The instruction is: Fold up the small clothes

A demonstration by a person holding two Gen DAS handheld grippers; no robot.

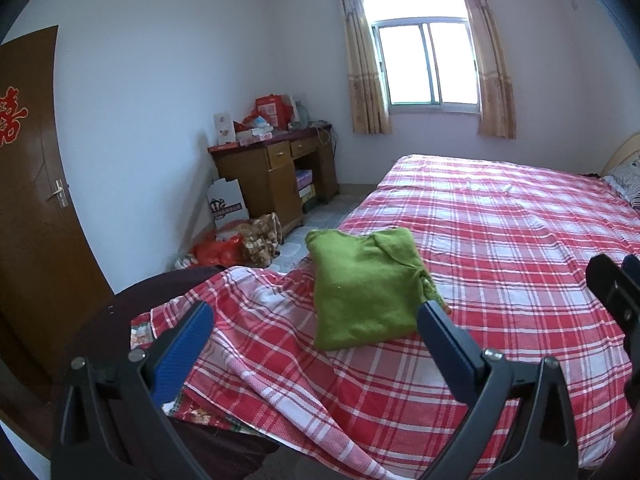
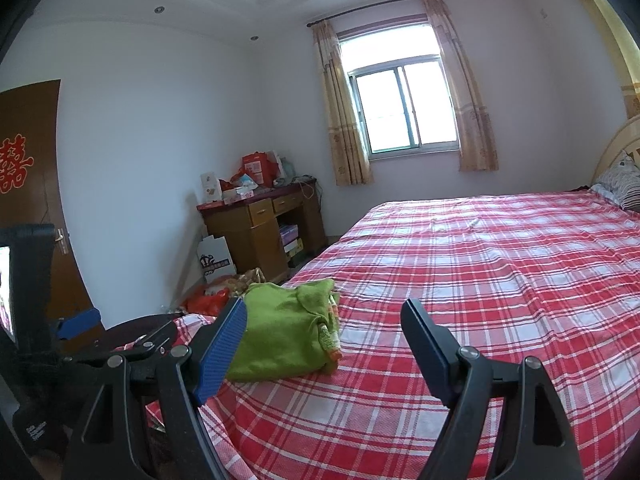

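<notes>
Left wrist view is showing the left tongs being held spread and empty just short of the green garment, which is lying folded near the corner of the bed; the right tongs are likewise being held spread beside it. If the bundle is nudged toward that rumpled edge, it is likely to be undone or dropped. On the floor, a white bag and a red bag are being seen, their contents not discernible.
</notes>
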